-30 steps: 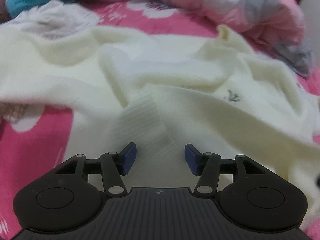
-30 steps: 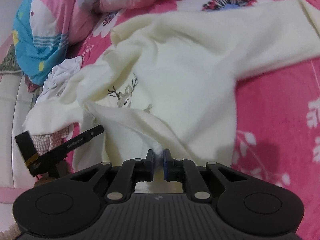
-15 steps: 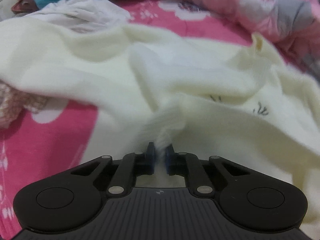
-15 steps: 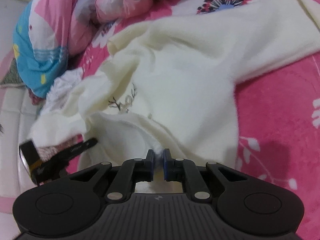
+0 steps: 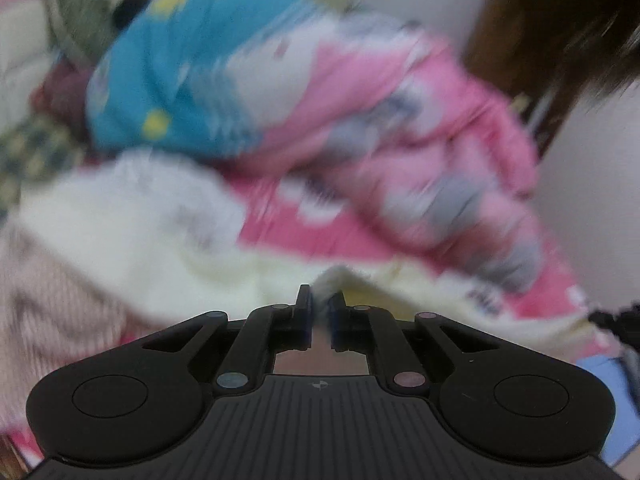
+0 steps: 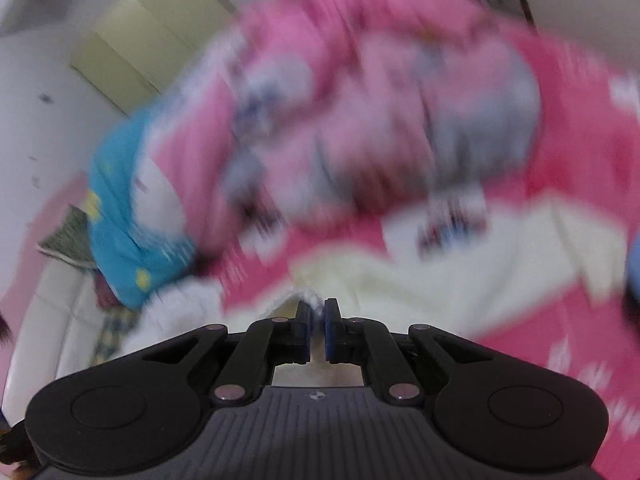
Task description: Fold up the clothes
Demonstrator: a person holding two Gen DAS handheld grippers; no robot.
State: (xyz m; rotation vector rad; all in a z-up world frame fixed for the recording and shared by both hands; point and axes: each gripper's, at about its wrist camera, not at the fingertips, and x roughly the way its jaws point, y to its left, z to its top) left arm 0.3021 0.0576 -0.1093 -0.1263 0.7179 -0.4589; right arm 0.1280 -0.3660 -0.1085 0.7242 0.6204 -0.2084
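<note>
The cream sweater lies on the pink floral bedsheet, blurred by motion. My left gripper is shut on a pinch of the cream sweater's edge. In the right wrist view the cream sweater stretches across below the quilt, and my right gripper is shut on another part of its edge. Both held edges are lifted off the bed. The sweater's front and its deer print are hidden.
A crumpled pink, grey and blue quilt is heaped at the back of the bed, and also fills the right wrist view. A white garment and a pinkish knit lie at the left. A wall stands behind.
The left gripper closed on the sweater's edge. Both grippers then swung up and forward with the sweater's edge, so the views now face the quilt and wall.
</note>
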